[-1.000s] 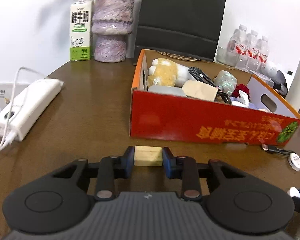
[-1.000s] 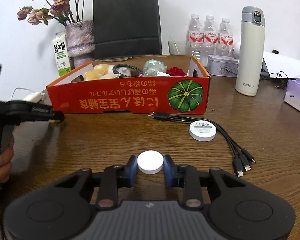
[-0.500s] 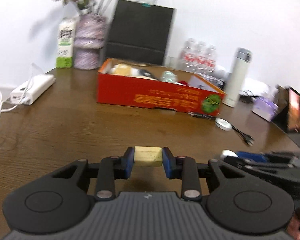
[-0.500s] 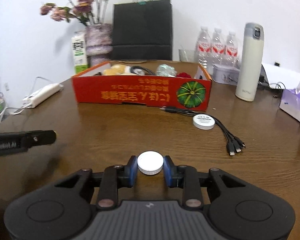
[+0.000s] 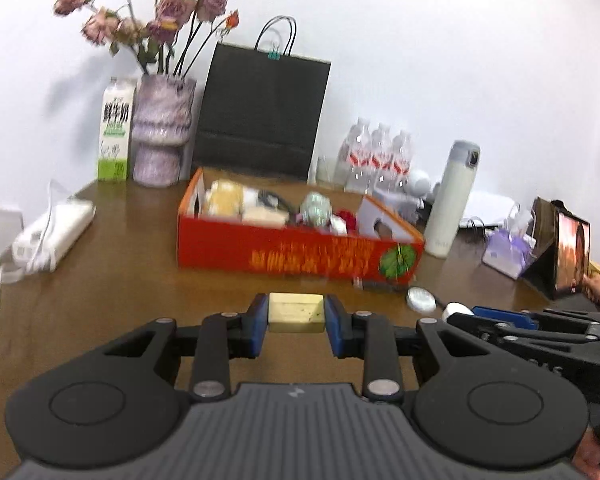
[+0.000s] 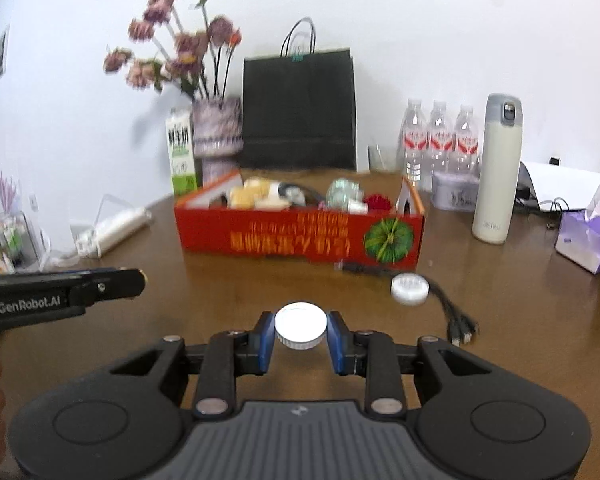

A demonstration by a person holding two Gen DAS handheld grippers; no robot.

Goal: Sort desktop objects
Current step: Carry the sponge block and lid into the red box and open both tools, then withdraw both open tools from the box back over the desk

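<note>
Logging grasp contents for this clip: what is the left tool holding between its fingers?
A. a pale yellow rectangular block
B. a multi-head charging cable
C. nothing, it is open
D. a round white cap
A: the left wrist view shows the left tool shut on a pale yellow block, while the round white cap sits in the right tool.
</note>
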